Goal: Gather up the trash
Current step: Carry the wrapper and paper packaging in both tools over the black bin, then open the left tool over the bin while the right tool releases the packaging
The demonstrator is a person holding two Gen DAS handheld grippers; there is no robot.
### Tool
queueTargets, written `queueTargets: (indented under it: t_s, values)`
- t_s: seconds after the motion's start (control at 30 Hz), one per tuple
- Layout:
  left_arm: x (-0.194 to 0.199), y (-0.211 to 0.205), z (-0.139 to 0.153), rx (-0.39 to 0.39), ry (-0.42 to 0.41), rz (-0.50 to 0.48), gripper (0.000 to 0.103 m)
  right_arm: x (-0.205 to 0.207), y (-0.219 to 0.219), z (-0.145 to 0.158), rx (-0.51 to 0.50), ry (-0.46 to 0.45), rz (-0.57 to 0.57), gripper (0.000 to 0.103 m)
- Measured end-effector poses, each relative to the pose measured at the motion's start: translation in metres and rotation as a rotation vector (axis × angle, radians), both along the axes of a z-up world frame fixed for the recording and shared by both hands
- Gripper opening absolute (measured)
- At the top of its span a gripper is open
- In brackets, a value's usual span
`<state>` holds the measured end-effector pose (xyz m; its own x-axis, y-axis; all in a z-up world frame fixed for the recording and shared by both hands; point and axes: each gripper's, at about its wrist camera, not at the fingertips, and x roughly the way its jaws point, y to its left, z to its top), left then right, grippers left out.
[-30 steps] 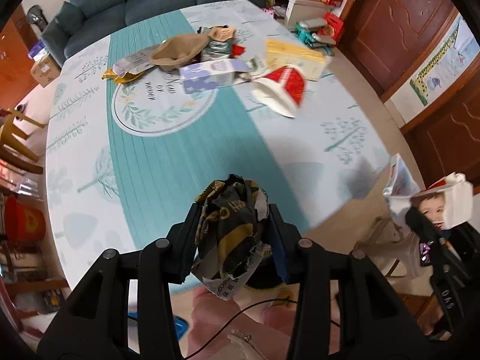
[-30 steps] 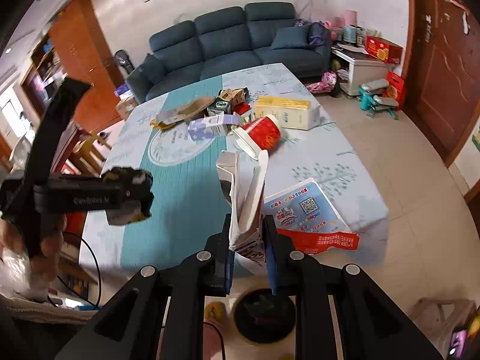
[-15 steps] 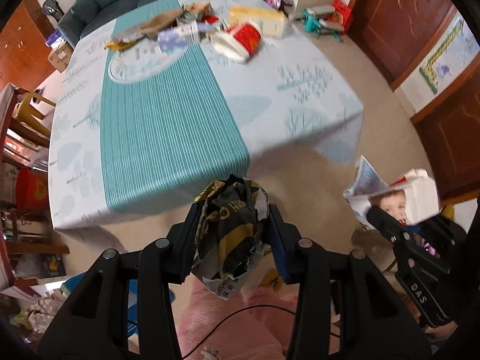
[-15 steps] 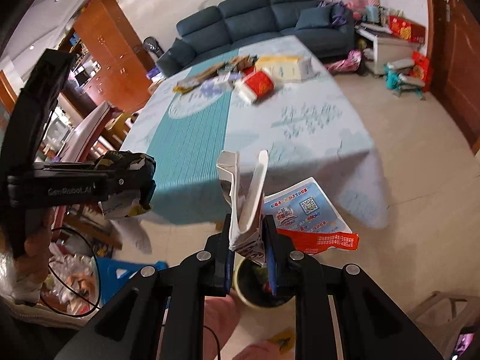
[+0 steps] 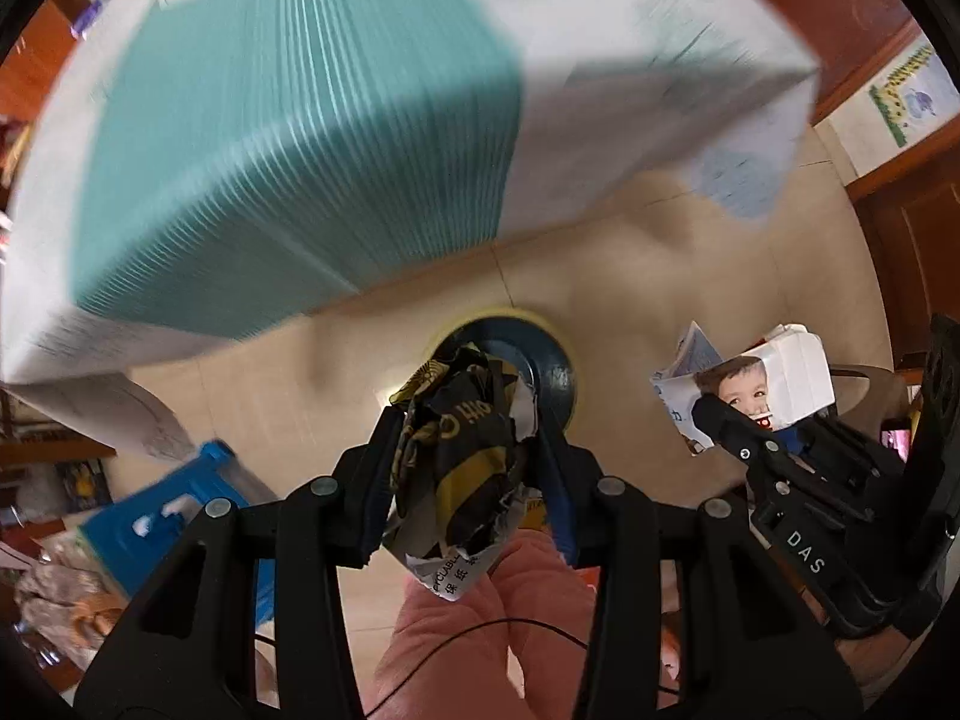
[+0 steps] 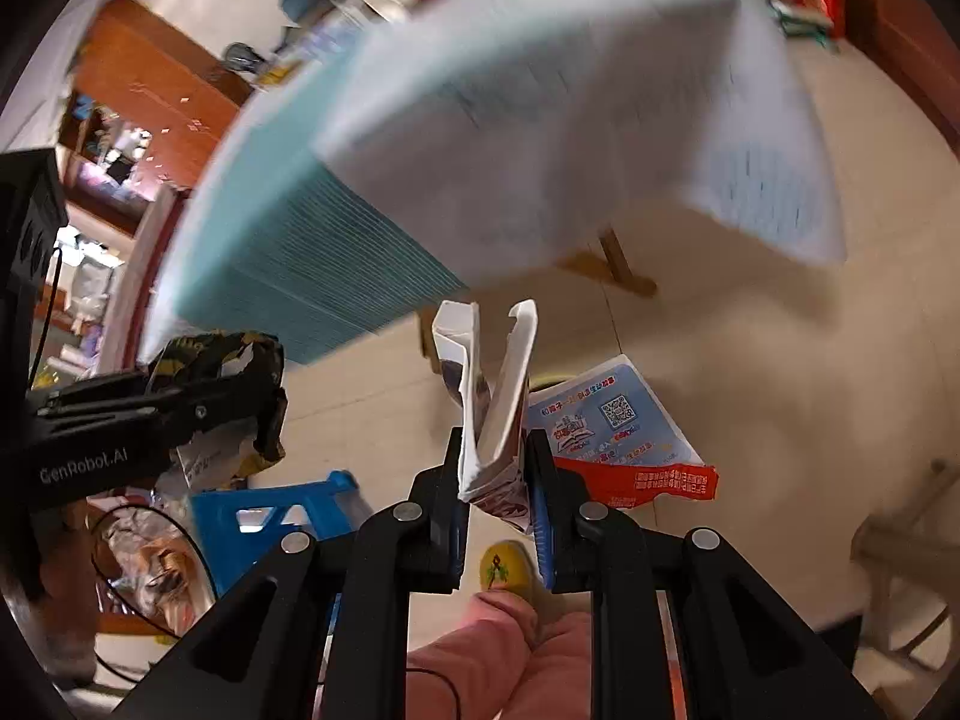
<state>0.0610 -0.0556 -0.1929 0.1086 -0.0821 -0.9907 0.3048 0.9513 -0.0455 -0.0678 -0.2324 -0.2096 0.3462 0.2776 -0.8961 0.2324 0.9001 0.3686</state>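
My left gripper (image 5: pixel 465 468) is shut on a crumpled black and yellow wrapper (image 5: pixel 462 450), pointing straight down at the floor. Just beyond the wrapper stands a round dark bin with a yellow rim (image 5: pixel 543 360). My right gripper (image 6: pixel 495 480) is shut on a flattened white carton (image 6: pixel 489 396) with a blue and red leaflet (image 6: pixel 612 426) hanging from it. In the left wrist view that carton (image 5: pixel 756 384) and the right gripper (image 5: pixel 726 426) show at the right. The left gripper with the wrapper (image 6: pixel 222 360) appears at the left of the right wrist view.
The table with its teal and white cloth (image 5: pixel 300 138) hangs over the floor above the bin, blurred. A blue plastic stool (image 5: pixel 174 516) stands at the lower left. A person's pink trouser legs (image 5: pixel 480 618) and a yellow slipper (image 6: pixel 504 564) are below the grippers.
Both grippers have dropped from above the tabletop to below its edge, each keeping its hold. The bin has come into view beyond the wrapper, and the table's trash is out of sight.
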Motion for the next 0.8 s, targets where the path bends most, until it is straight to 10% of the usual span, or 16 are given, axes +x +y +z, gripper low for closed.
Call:
queueTargets:
  t_s: [0.57, 0.8]
  values:
    - [0.012, 0.012, -0.218, -0.037, 0.105, 0.038, 0.047, 0.033, 0.035, -0.246, 0.026, 0.210, -0.045, 0.018]
    - [0.016, 0.019, -0.253, -0.014, 0.125, 0.038, 0.080, 0.037, 0.040, -0.295, 0.045, 0.249, -0.081, 0.038]
